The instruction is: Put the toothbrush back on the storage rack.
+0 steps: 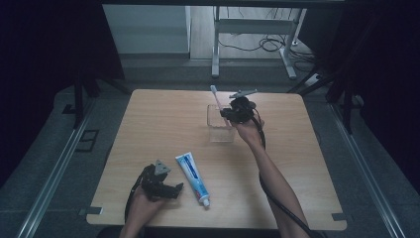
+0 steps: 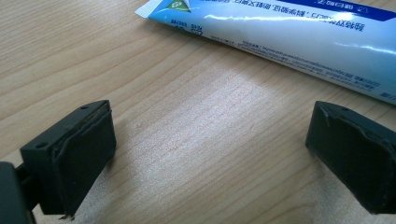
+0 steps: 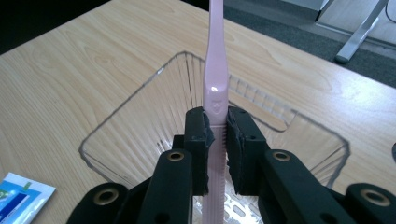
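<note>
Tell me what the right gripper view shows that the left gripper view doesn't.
Right gripper view alone: the right gripper shut on a pink toothbrush above a clear plastic container, with floor and a metal table leg beyond. Left gripper view alone: the left gripper, jaws wide apart with bare wood between them. Both: the wooden table and the toothpaste tube, a mere corner in the right gripper view.

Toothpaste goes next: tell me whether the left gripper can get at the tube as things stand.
Probably yes. The left gripper rests open on the table beside the toothpaste tube, and bare wood lies between its jaws and the tube.
</note>
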